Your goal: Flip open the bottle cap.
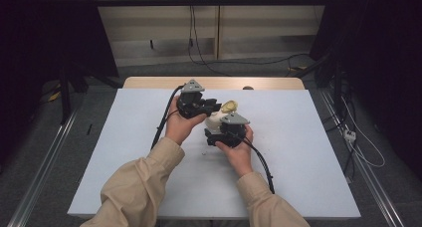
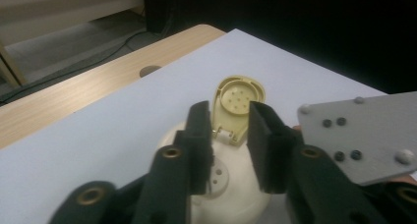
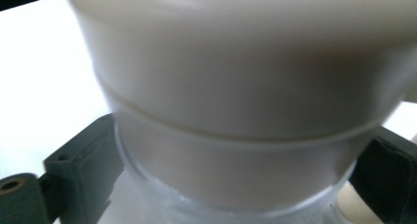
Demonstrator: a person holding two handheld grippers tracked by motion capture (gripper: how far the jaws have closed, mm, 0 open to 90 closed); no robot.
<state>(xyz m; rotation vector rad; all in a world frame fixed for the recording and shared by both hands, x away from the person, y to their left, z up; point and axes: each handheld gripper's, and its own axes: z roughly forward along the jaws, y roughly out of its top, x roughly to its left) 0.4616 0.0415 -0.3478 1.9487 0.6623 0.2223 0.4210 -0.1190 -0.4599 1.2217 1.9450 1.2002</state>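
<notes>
**Ana:** Bottle (image 1: 215,121) first: where does it sit, and who holds it?

**Ben:** It sits just above the tabletop (image 1: 124,152), near the middle, between the two hands. The right tool (image 1: 215,137) pinches its cream body low down; in the right gripper view the black pads (image 3: 78,167) press on both sides of the bottle (image 3: 236,111).

**Ana:** And the flip lid (image 2: 238,108)?

**Ben:** Hinged back, standing open, its yellow inside facing the left tool (image 2: 228,150). That tool's jaws are spread, one on each side of the cap top, pressing nothing.

**Ana:** So how should the lid work go?

**Ben:** I'd keep the right grip firm and level so the bottle can't twist, and bring the left tool (image 1: 215,106) at the lid squarely, pushing near its free edge, away from the hinge.

**Ana:** Pose?

**Ben:** Left forearm (image 1: 144,177) reaches farther forward, wrist turned inward towards the lid; the right hand (image 1: 238,150) sits nearer, tool pointing left across the tabletop.
</notes>
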